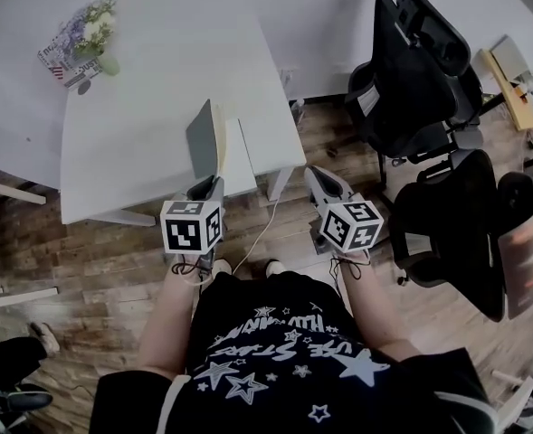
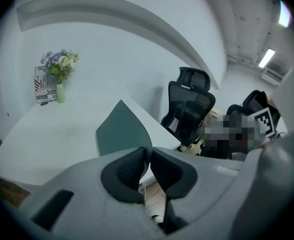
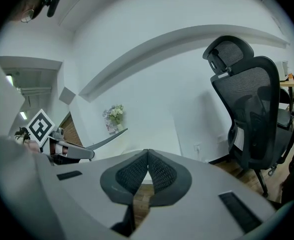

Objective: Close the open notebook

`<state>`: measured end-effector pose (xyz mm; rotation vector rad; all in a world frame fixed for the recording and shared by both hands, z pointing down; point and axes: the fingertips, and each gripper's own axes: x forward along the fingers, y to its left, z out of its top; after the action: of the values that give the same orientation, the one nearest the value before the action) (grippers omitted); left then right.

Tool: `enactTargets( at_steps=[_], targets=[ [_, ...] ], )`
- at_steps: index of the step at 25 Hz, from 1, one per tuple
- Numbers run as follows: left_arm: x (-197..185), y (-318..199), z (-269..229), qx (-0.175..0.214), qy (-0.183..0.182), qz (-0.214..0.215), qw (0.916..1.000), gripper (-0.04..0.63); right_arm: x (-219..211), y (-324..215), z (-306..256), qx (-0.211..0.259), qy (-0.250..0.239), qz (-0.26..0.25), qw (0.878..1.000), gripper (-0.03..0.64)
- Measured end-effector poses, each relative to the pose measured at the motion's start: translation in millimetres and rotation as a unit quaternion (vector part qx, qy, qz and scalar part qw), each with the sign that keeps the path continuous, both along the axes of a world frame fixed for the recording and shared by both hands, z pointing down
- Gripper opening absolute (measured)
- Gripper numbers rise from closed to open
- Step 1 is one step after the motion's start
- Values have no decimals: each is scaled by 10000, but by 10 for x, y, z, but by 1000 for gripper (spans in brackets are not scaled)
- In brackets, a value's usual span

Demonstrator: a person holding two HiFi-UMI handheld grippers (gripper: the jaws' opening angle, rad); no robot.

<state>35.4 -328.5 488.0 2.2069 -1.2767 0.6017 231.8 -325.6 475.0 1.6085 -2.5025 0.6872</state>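
Notebook [image 1: 204, 139] cover pinched by left gripper [image 1: 206, 188] on white table [image 1: 139, 125]; right gripper [image 1: 318, 181] closed, empty, over wood floor [image 1: 85, 251].

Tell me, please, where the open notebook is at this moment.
In the head view, the notebook lies near the white table's front right corner, green cover upright in the tongs of the left gripper.

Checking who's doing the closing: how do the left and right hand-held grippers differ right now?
The left hand-held gripper is clamped on the notebook's raised green cover; the right hand-held gripper is shut on nothing. The left is at the white table's near edge; the right is off it, above the wood floor. Both have their jaws closed.
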Motion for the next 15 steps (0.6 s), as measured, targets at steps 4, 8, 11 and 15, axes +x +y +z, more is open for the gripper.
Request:
enactTargets(
  at_steps=[4, 8, 11, 15],
  targets=[
    [196, -30, 142, 4, -333, 147, 9993, 48, 137, -7, 51, -53, -4, -1, 10000, 2],
    [356, -48, 300, -12, -655, 228, 9976, 48, 257, 7, 120, -122, -10, -55, 9999, 3],
    [469, -69, 430, -65, -883, 262, 9957, 49, 357, 12, 171, -169, -32, -66, 9998, 2],
    [567, -80, 608, -153, -1136, 238, 9931, 51, 446, 42, 271, -247, -79, -112, 9996, 3]
  ],
)
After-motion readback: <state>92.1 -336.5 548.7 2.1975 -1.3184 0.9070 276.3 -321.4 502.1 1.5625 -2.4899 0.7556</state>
